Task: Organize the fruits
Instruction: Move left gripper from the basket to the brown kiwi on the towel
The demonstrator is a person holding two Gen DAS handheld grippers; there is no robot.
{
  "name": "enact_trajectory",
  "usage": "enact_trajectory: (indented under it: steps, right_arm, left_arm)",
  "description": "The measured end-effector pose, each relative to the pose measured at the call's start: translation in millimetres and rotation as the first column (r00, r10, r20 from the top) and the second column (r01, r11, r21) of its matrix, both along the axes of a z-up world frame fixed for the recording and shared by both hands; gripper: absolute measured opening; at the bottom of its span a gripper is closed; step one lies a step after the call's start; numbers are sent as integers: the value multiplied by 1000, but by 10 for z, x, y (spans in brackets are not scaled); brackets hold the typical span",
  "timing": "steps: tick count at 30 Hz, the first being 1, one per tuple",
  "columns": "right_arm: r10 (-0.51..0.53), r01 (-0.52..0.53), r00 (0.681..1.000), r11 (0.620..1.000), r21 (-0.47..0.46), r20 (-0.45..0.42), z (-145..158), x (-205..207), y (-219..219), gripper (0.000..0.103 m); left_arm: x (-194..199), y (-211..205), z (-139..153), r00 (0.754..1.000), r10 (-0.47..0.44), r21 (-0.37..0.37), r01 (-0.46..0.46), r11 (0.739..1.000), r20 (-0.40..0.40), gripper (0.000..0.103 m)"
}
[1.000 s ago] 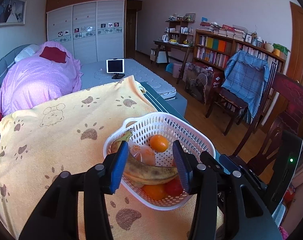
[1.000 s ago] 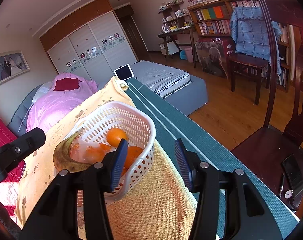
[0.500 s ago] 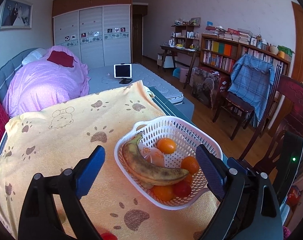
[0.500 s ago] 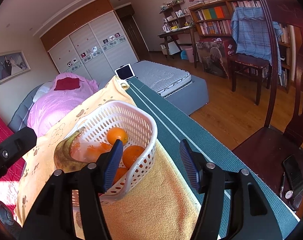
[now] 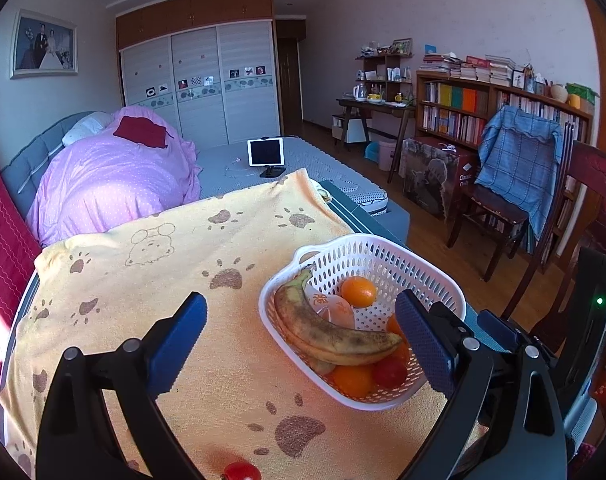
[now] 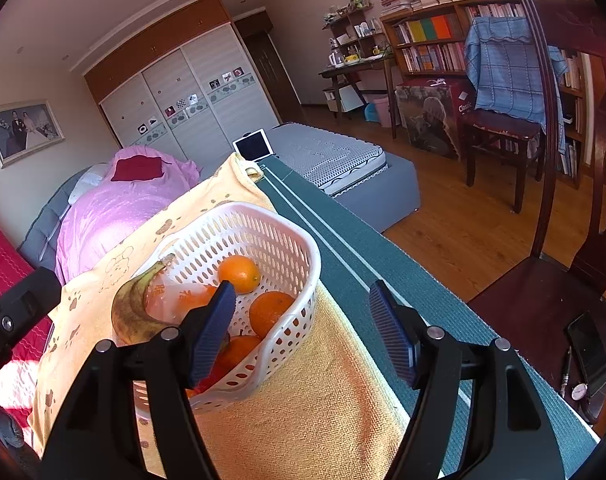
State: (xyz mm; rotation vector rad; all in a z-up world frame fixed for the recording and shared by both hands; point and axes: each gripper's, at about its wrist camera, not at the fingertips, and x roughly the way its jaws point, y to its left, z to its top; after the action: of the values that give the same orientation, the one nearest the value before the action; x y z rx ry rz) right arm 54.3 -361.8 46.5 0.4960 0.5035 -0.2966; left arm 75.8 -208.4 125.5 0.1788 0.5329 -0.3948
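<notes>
A white perforated basket [image 5: 443, 292] [image 6: 287, 240] stands on the yellow paw-print towel [image 5: 151, 272]. It holds a browned banana [image 5: 331, 338] [image 6: 129, 312], several oranges [image 5: 358, 291] [image 6: 239, 274], a red tomato [image 5: 389, 372] and a wrapped fruit [image 5: 335, 306]. My left gripper [image 5: 299, 300] hovers just before the basket, its jaws opening wide with nothing held. My right gripper [image 6: 303, 292] straddles the basket's right wall, jaws opening, pads off it. A small red tomato [image 5: 241, 472] lies on the towel at the near edge.
The towel covers part of a green table cover [image 6: 383, 256], whose right edge drops to a wooden floor. A dark chair [image 6: 543, 304] beside it carries a phone [image 6: 591, 352], a pen and a watch. A bed with pink bedding [image 5: 111, 184] lies beyond the table.
My left gripper let go of the banana, which now lies in the basket, opened wide and drew back a little. My right gripper's jaws widened without moving away.
</notes>
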Motion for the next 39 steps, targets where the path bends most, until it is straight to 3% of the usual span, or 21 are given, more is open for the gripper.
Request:
enact_trajectory:
  steps: [15, 23, 33, 39]
  right_arm:
    - [22, -22, 1000, 999, -24, 13, 37, 13, 22, 73]
    - [58, -56, 998, 997, -55, 24, 60, 17, 118, 73]
    - [182, -169, 981, 971, -169, 67, 224, -59, 463, 73]
    - [338, -323, 939, 928, -184, 57, 331, -97, 769, 73]
  left_arm:
    - [-105, 219, -36, 996, 82, 46, -84, 995, 41, 94]
    - [-138, 481, -85, 990, 140, 48, -141, 989, 25, 94]
    - [-157, 1184, -97, 966, 252, -8, -253, 967, -50, 94]
    - [-269, 1561, -135, 949, 311, -7, -311, 950, -60, 94]
